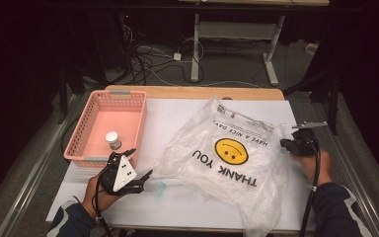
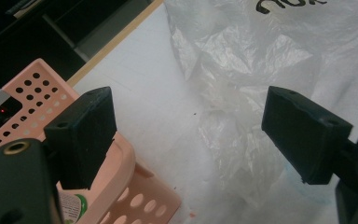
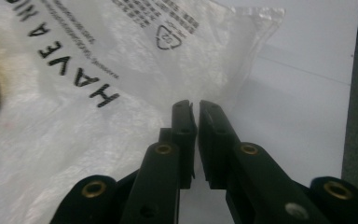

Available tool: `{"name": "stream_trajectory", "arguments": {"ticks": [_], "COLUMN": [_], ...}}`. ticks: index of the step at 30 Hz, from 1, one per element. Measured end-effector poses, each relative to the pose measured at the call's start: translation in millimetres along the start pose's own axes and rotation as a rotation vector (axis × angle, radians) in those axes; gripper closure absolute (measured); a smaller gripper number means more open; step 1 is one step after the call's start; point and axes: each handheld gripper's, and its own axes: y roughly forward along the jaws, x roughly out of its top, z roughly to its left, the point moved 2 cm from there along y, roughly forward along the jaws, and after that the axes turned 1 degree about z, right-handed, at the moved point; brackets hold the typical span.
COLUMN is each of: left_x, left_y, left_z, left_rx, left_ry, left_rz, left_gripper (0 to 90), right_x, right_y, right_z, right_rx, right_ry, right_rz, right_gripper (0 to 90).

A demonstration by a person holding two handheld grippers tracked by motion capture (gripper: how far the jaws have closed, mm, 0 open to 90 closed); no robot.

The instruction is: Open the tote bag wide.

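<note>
A clear plastic bag [image 1: 227,153] with a yellow smiley and "THANK YOU" print lies crumpled across the white table [image 1: 177,202]. My left gripper [image 1: 140,163] stands wide open between the pink basket's near corner and the bag's left edge. In the left gripper view its pads [image 2: 88,135] hold nothing, with the bag [image 2: 242,70] ahead. My right gripper [image 1: 286,144] is at the bag's right edge. In the right gripper view its jaws [image 3: 194,105] stand a narrow slit apart with nothing between them, and the bag [image 3: 74,93] lies just past the tips.
A pink perforated basket [image 1: 86,126] sits at the table's left with a small white-capped jar [image 1: 112,140] inside. The basket's corner [image 2: 135,186] lies under my left jaw. Beyond the table's wooden far edge [image 1: 192,92] are cables and desk legs [image 1: 195,49].
</note>
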Motion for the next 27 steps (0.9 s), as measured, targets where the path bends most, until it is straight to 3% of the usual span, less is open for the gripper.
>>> {"name": "stream_trajectory", "arguments": {"ticks": [3, 6, 8, 11, 12, 13, 15, 20, 22, 23, 24, 27], "left_x": [0.1, -0.1, -0.1, -0.2, -0.2, -0.2, 0.2, 0.7, 0.8, 0.7, 0.5, -0.2], "left_y": [-1.2, -2.2, -2.9, -3.8, -3.8, -3.9, -4.3, -4.3, -4.4, -4.6, -4.6, -4.9], "left_z": [0.6, 0.6, 0.8, 0.8, 0.8, 0.8, 0.7, -0.5, -0.8, -0.8, -0.6, 0.2], "left_rx": [0.003, 0.006, 0.006, 0.011, 0.011, 0.012, 0.012, 0.013, 0.012, 0.012, 0.011, 0.010], "left_ry": [-0.003, -0.002, -0.003, -0.004, -0.004, -0.004, -0.004, 0.001, 0.003, 0.004, 0.004, 0.003], "left_rz": [-0.004, -0.007, -0.008, -0.009, -0.009, -0.009, -0.009, -0.009, -0.009, -0.009, -0.009, -0.007], "left_gripper": [17.6, 17.6, 17.6, 17.6, 17.6, 17.6, 17.6, 17.6, 17.6, 17.6, 17.6, 17.5], "right_x": [1.1, 3.9, 5.9, 7.3, 7.3, 5.8, 2.7, -6.4, -10.6, -10.6, -13.9, -16.3], "right_y": [-15.0, -36.0, -49.9, -63.6, -63.6, -64.8, -61.5, -42.4, -31.0, -31.0, -18.9, -11.2], "right_z": [10.0, 31.1, 51.4, 90.6, 90.6, 120.6, 152.3, 219.4, 237.6, 237.6, 249.9, 258.8], "right_rx": [-0.001, 0.039, 0.097, 0.201, 0.201, 0.273, 0.331, 0.463, 0.481, 0.481, 0.495, 0.484], "right_ry": [-0.042, -0.131, -0.195, -0.303, -0.303, -0.377, -0.471, -0.620, -0.664, -0.664, -0.680, -0.711], "right_rz": [-0.060, -0.149, -0.205, -0.244, -0.244, -0.239, -0.211, -0.129, -0.081, -0.081, -0.041, -0.014], "right_gripper": [72.2, 65.6, 63.7, 59.1, 59.1, 56.5, 54.0, 51.5, 51.1, 51.1, 49.0, 47.4]}}
